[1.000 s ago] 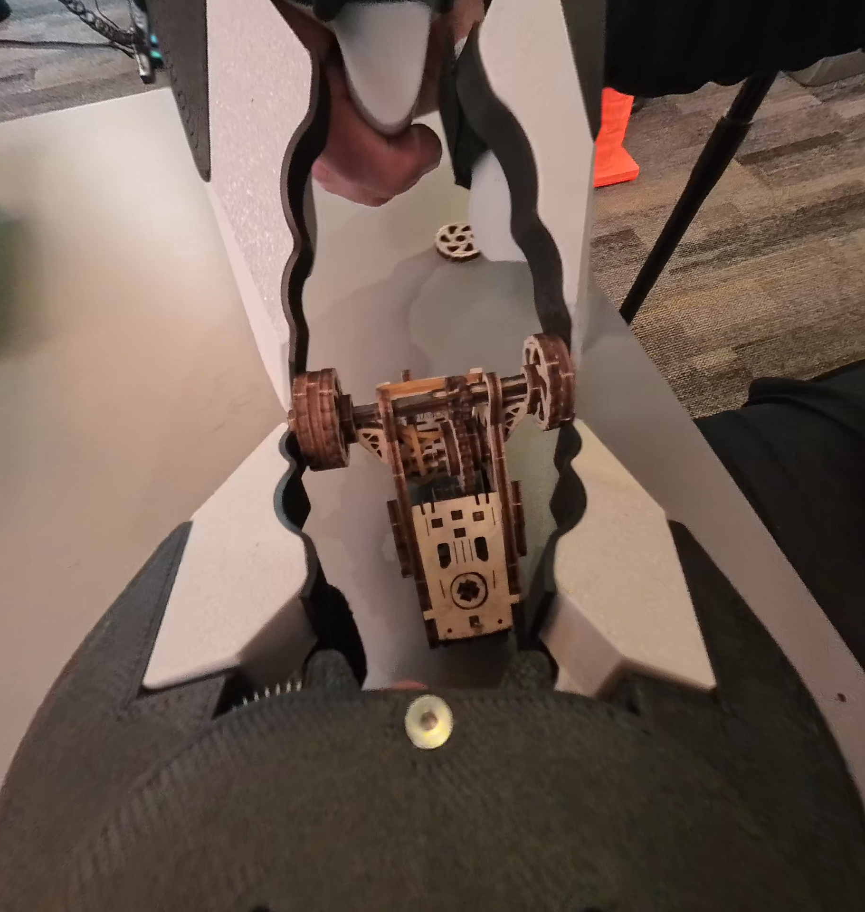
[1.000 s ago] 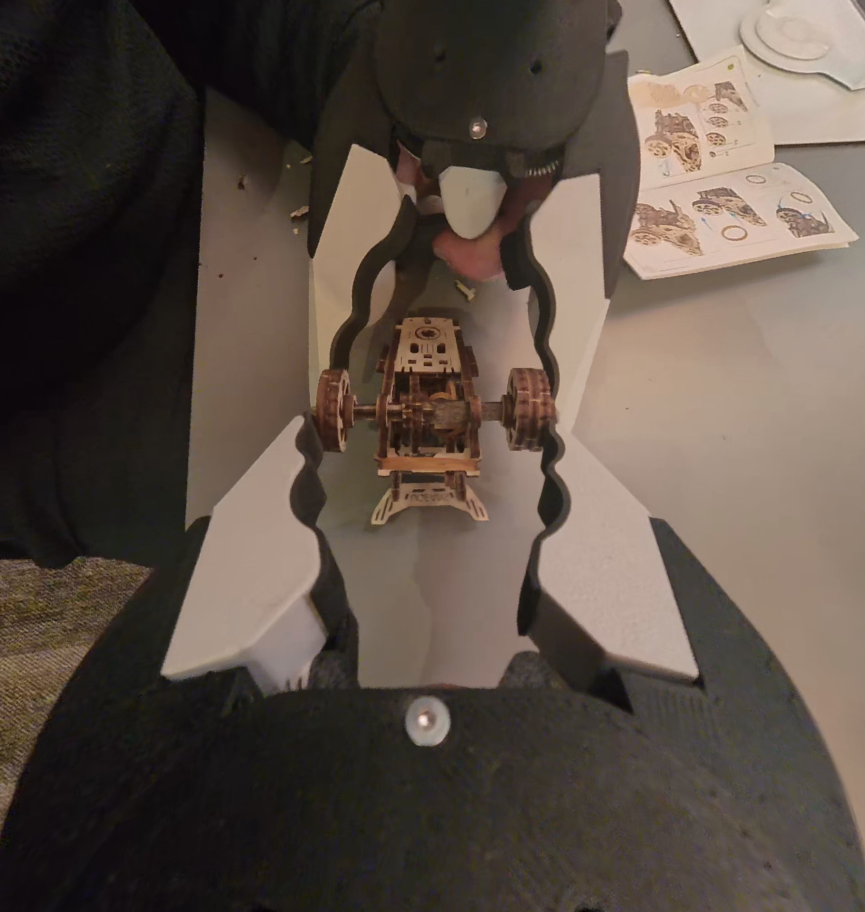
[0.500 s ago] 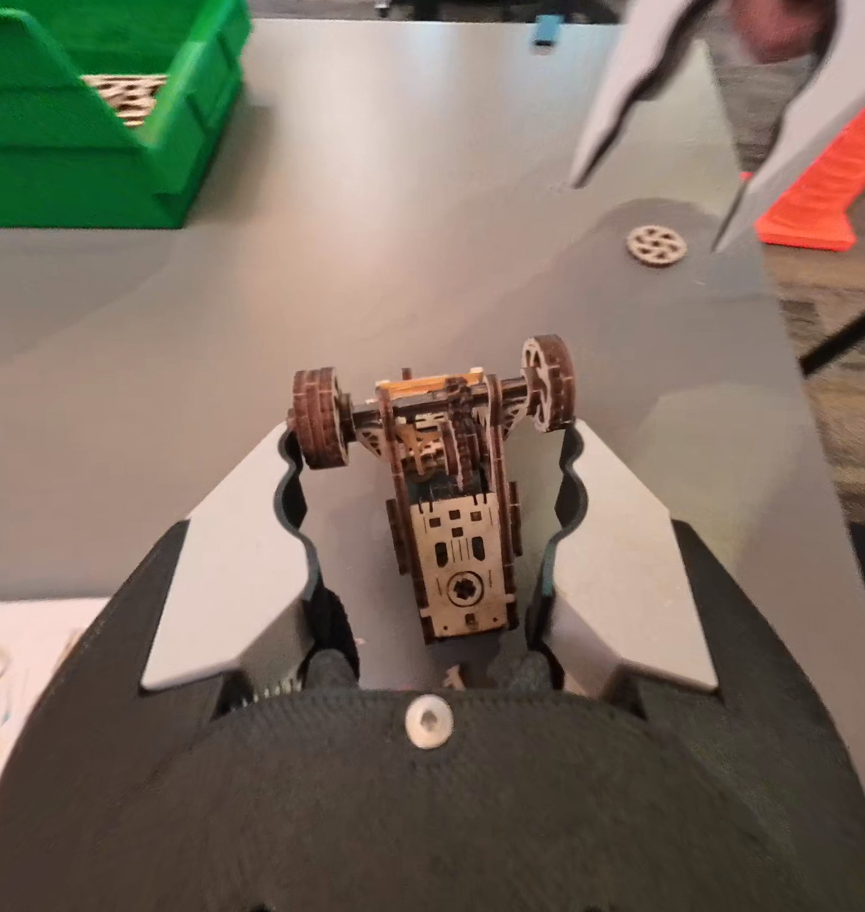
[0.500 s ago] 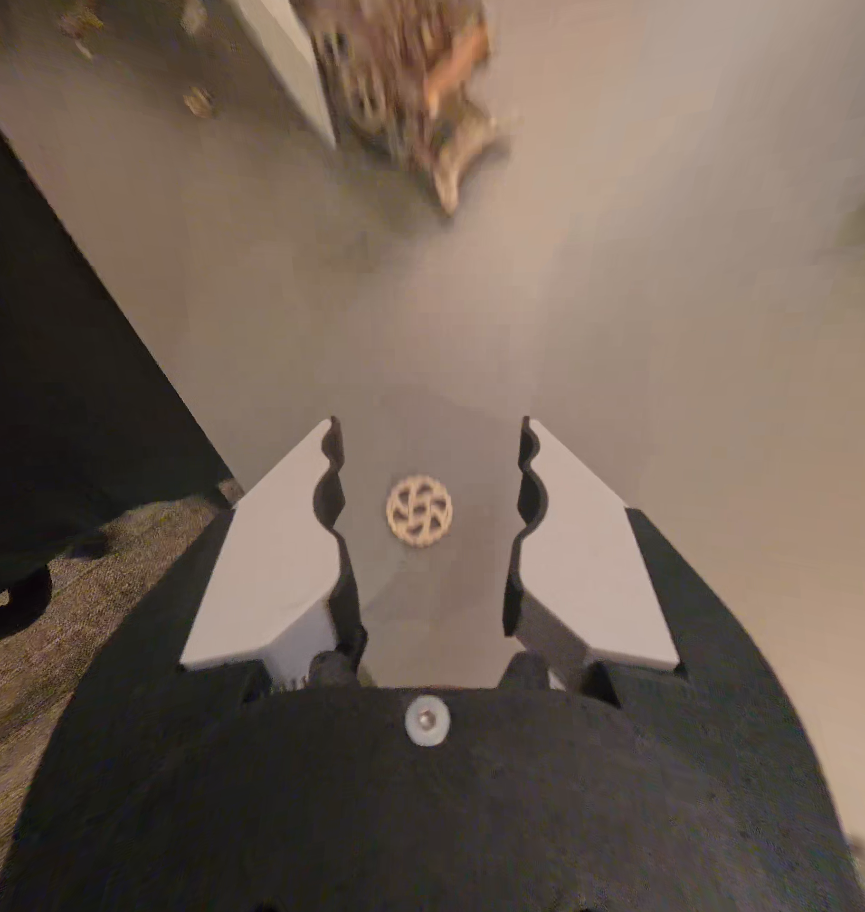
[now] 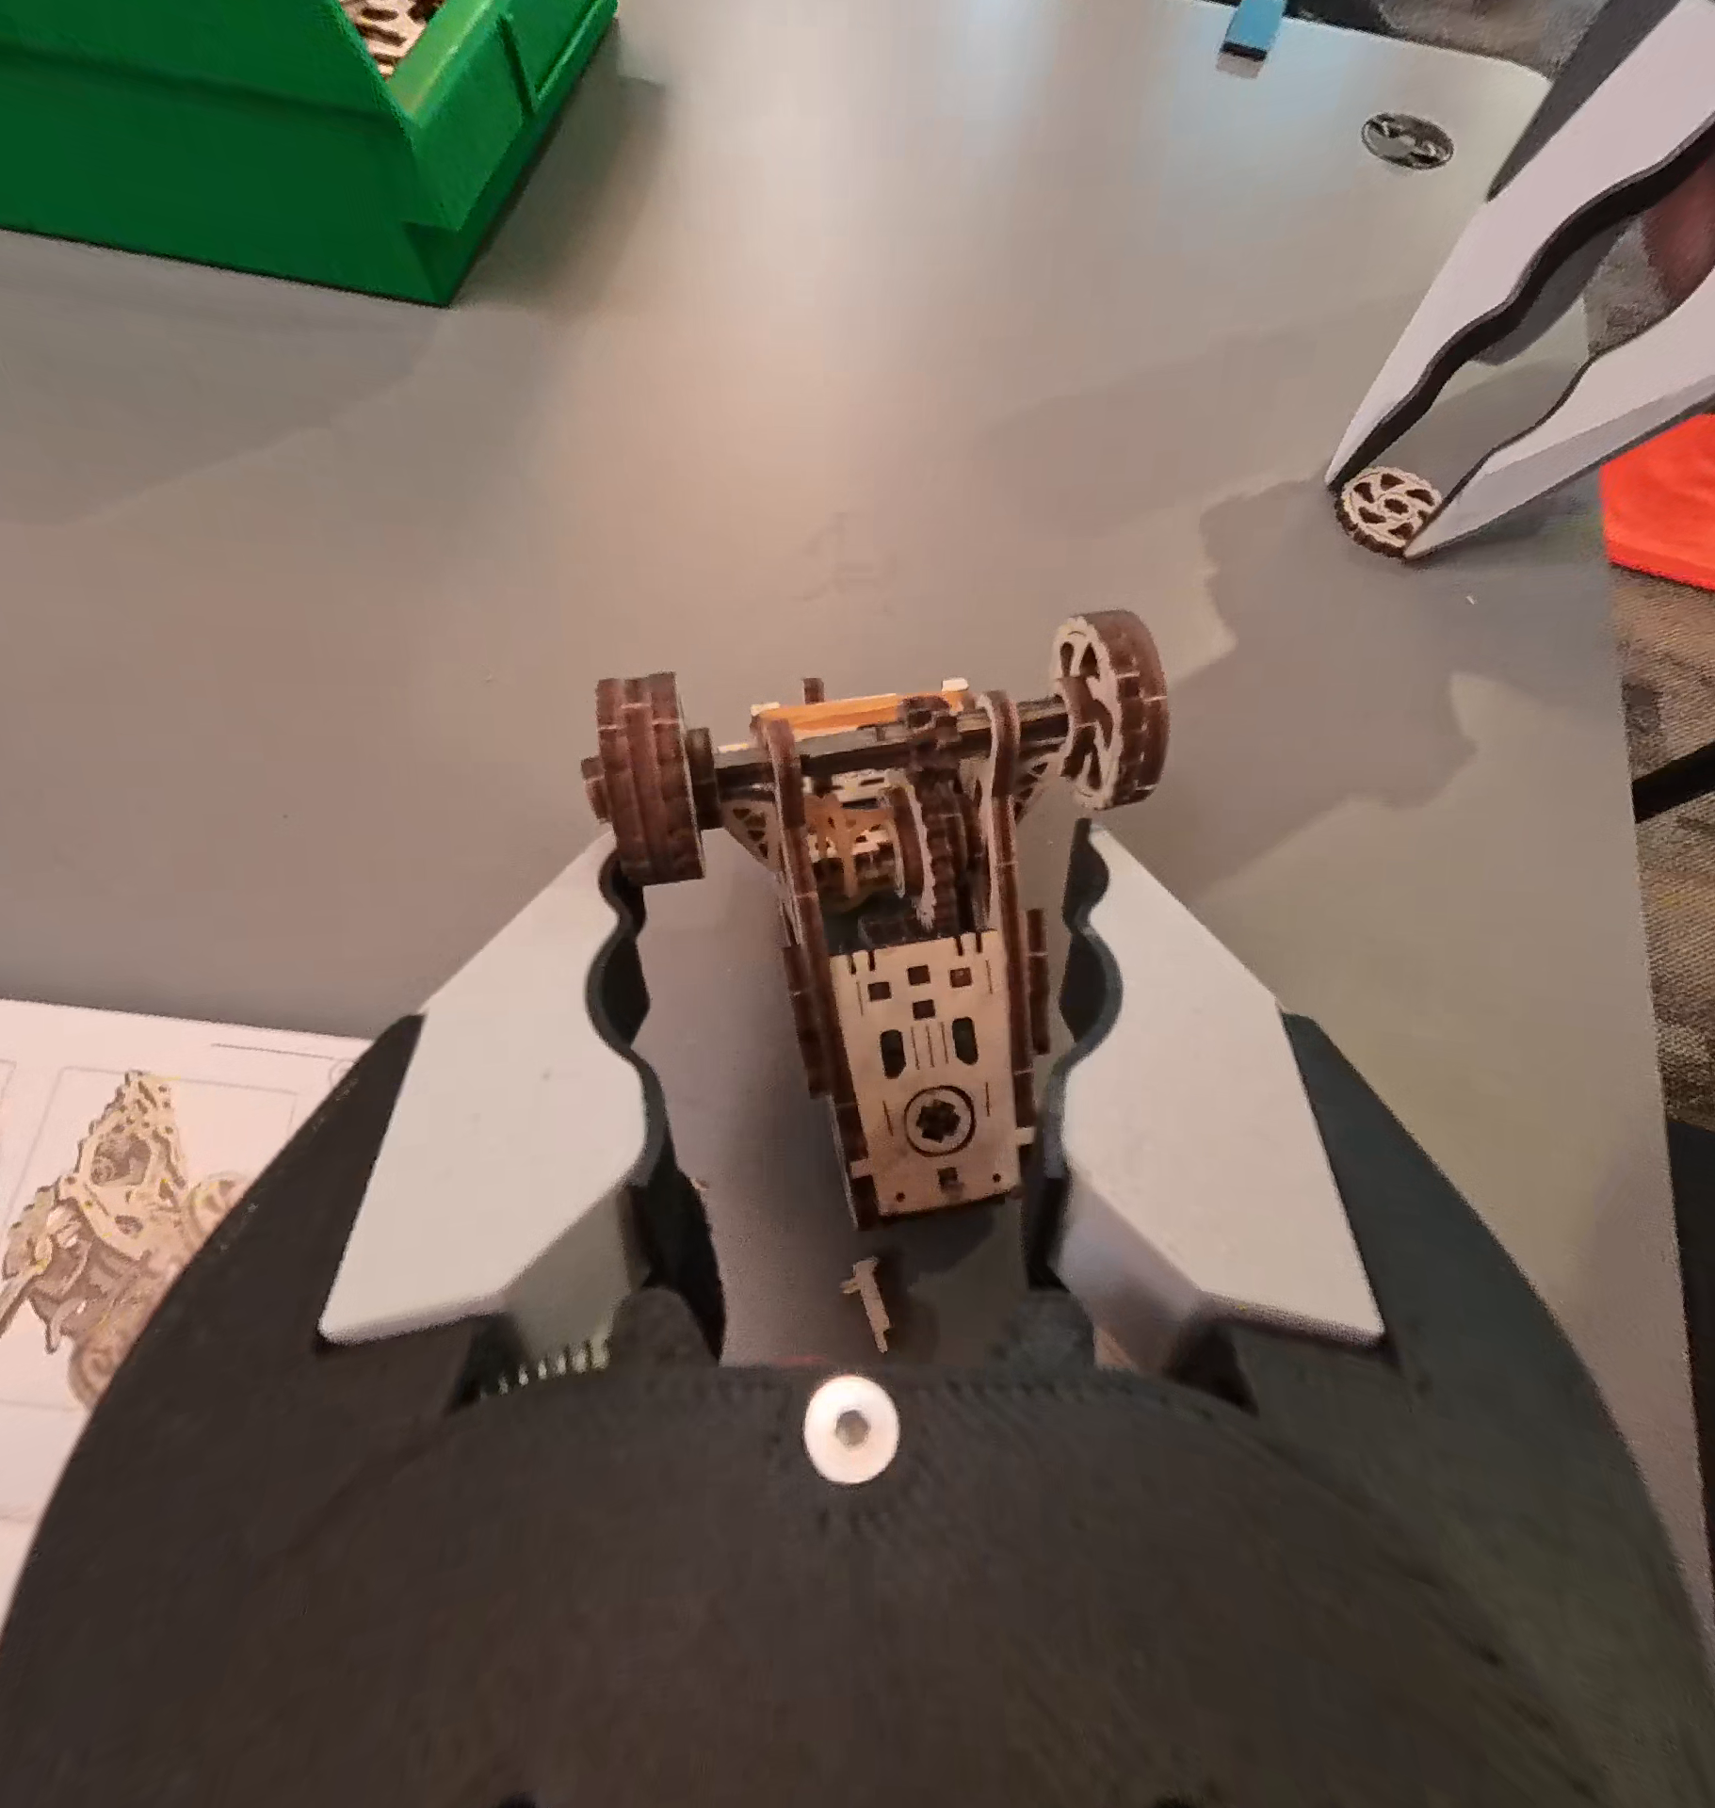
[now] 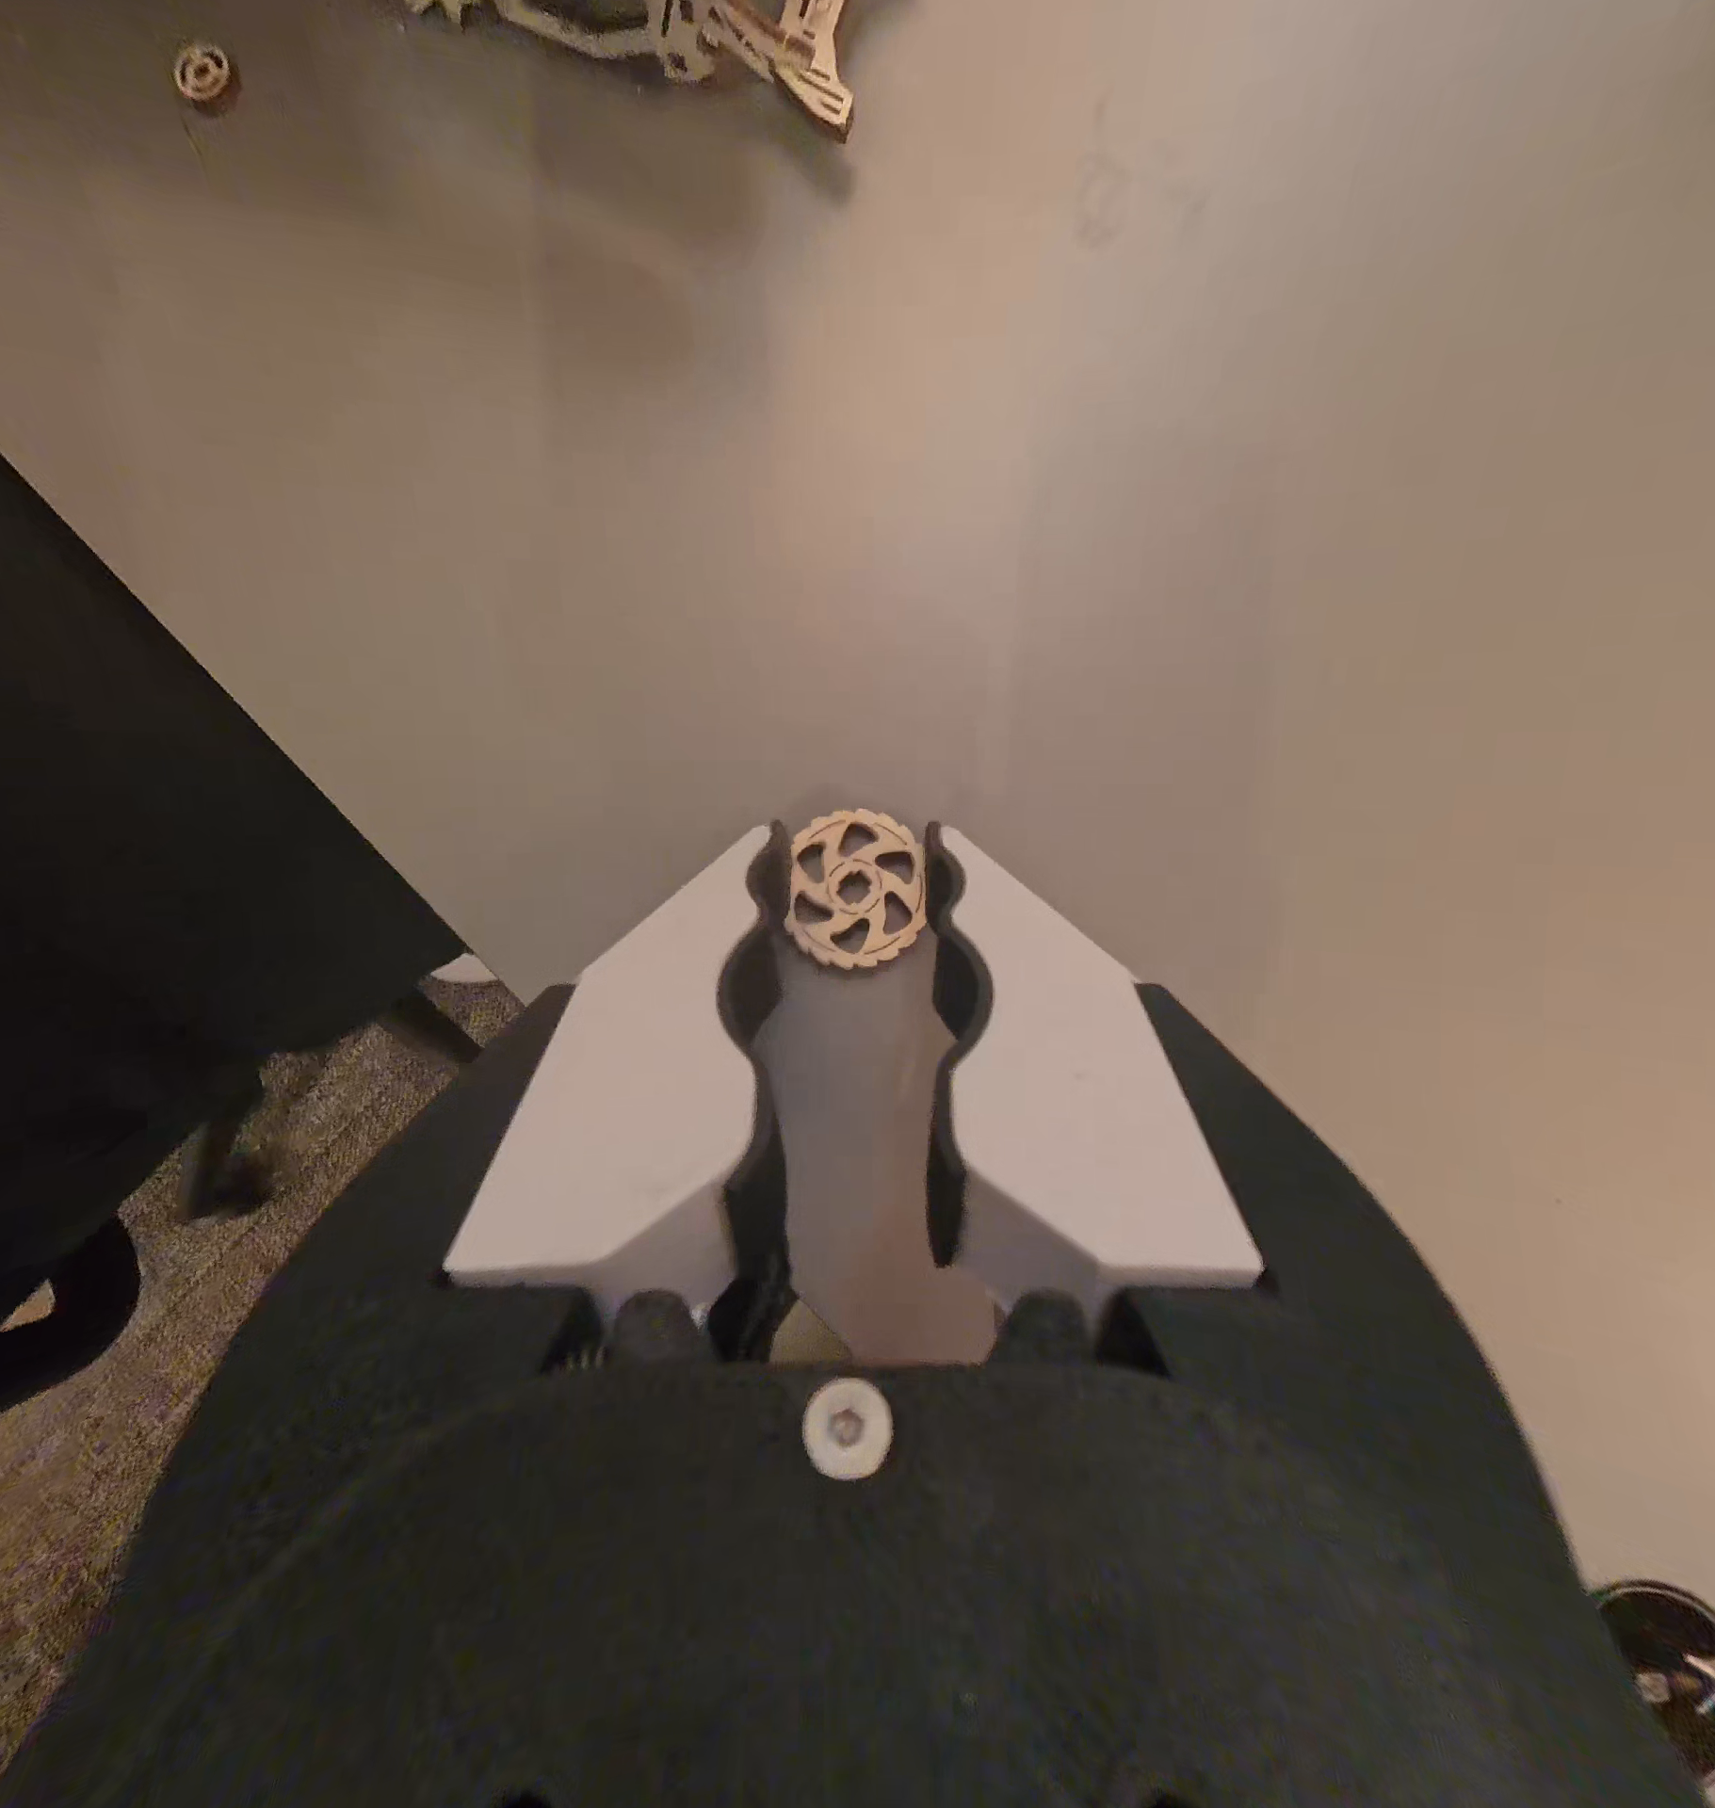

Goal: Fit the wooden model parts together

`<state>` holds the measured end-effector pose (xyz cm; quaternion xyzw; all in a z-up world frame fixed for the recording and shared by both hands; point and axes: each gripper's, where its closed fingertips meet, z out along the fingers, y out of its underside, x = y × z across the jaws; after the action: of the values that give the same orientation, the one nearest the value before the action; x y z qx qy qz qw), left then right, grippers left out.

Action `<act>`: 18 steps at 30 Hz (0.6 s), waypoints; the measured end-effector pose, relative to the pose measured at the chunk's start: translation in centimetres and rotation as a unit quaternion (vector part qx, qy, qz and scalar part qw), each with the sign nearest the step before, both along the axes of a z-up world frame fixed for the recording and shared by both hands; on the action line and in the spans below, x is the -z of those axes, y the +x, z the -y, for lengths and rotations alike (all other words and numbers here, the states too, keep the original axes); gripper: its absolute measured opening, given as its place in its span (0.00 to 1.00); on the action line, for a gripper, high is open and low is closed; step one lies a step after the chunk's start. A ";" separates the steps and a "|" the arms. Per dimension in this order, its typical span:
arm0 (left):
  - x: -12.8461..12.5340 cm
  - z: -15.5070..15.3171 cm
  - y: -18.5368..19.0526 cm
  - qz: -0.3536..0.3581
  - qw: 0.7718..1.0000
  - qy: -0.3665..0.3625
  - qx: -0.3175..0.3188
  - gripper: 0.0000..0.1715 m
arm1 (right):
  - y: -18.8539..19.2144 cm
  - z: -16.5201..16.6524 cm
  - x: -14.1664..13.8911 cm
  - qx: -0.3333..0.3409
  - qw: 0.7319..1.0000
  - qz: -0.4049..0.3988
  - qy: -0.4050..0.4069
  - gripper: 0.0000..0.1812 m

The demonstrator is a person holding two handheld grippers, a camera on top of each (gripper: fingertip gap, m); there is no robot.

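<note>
The small brown wooden model car chassis (image 5: 892, 939), with a wheel on each end of its front axle and a pale slotted plate on its rear deck, sits between the grey fingers of the left gripper (image 5: 858, 851); those fingers are spread wider than the body, and whether the right-hand pad touches the chassis side cannot be told, though the left wheel rests against the tip of the left finger. A tiny loose wooden sliver (image 5: 868, 1316) lies on the grey table (image 5: 638, 440) just behind the chassis. Well off to the right, near the table's edge, the right gripper (image 6: 853, 861) has its fingertips closed on a flat, pale, round wooden gear disc with curved cut-outs (image 6: 854, 903), which seems to lie flat on the tabletop. A green plastic bin (image 5: 246, 127) holding pale wooden pieces stands at the far left, a printed instruction sheet (image 5: 70, 1203) lies at the near left, and an orange object (image 5: 1685, 519) shows beyond the table's right edge over carpet.
</note>
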<state>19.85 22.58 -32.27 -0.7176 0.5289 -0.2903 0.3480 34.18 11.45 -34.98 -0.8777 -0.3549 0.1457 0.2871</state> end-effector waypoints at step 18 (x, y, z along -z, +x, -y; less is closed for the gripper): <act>0.1 -0.9 0.2 0.072 0.982 -0.167 -0.048 0.43 | -9.3 -6.0 -7.2 -0.015 0.970 -0.168 0.176 0.13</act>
<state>20.04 23.43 -32.32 -0.7674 0.4112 -0.4088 0.2738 24.91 17.46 -27.73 -0.7708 -0.3342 0.2308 0.4908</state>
